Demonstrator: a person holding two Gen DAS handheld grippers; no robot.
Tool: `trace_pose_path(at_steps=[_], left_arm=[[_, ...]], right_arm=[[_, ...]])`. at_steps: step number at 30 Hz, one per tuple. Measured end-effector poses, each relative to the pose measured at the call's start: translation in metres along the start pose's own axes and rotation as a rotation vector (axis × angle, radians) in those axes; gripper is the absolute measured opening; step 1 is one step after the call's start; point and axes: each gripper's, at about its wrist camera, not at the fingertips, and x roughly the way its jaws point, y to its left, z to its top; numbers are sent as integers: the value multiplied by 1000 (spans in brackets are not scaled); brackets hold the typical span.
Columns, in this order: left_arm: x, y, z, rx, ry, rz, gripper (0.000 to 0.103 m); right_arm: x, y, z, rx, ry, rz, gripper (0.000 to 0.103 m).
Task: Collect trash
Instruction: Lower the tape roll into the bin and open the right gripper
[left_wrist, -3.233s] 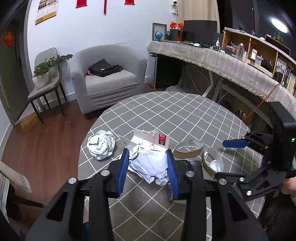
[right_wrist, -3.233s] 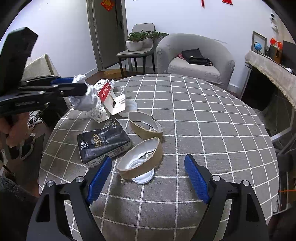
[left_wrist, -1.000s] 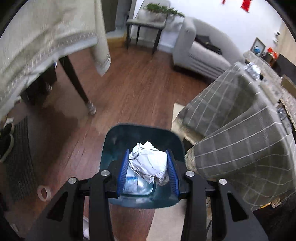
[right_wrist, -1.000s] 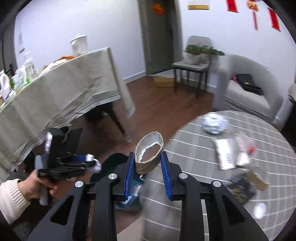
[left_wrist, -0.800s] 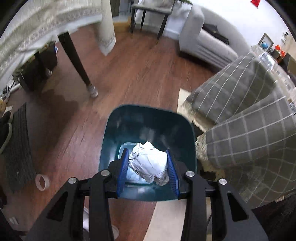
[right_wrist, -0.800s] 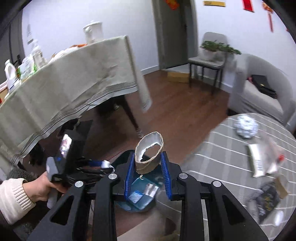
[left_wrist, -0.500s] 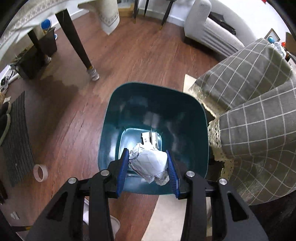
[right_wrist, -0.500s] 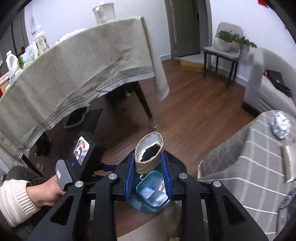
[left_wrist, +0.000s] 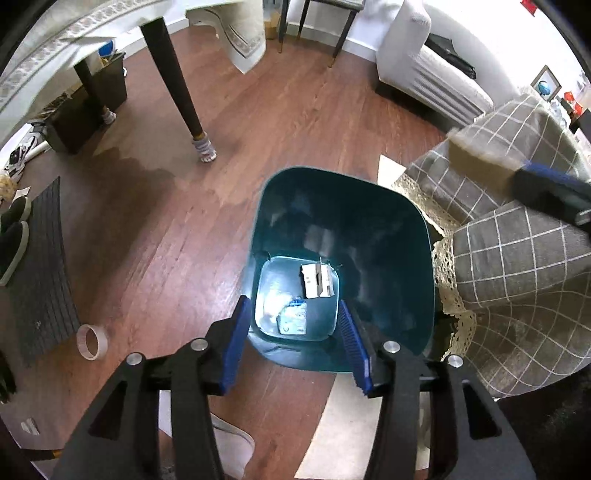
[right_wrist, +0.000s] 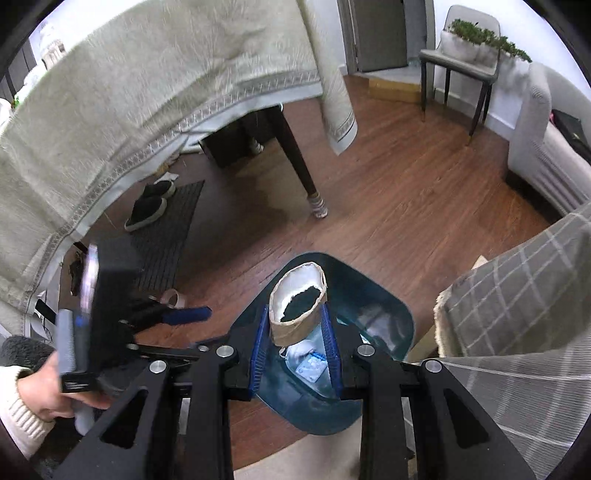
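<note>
A teal trash bin (left_wrist: 343, 225) stands on the wood floor beside the checked tablecloth. My left gripper (left_wrist: 293, 332) is open and empty just above the bin's near rim. Scraps of paper and packaging (left_wrist: 316, 280) lie at the bin's bottom. My right gripper (right_wrist: 295, 336) is shut on a brown paper ring with a white lining (right_wrist: 297, 310) and holds it over the bin (right_wrist: 384, 310). The left gripper also shows at the left of the right wrist view (right_wrist: 177, 325), held by a hand. The right gripper's blue finger (left_wrist: 550, 181) shows blurred in the left wrist view.
The round table's grey checked cloth (left_wrist: 517, 229) hangs right of the bin. A dark table leg (left_wrist: 181, 92) and beige cloth (right_wrist: 147, 92) stand behind. A tape roll (left_wrist: 92, 341), a dark mat (left_wrist: 40, 273) and shoes (right_wrist: 147, 206) lie on the floor.
My left gripper has opened and the crumpled white paper ball has left it. My right gripper has carried the paper ring from the table to above the bin.
</note>
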Motion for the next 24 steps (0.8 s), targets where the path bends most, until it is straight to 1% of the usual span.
trace_pose_path(at_steps=[5,8,15,18,24], left_arm=[[-23,9,0,-2,-53,-1,50],[-44,12,1,9,-105,4,49],[-82,19,2,0,-201,10,35],[-96,24,3,-18,-234,-3,28],[-122,27,6,-23,-292,-17,27]], right_arm=[[31,7,-4,-2,61,-1,28],[46,10,-6,2,91,-1,28],[81,13,-15,25,179,2,28],[95,13,-20,26,220,-13,28],[117,13,-31,28,282,-24,29]])
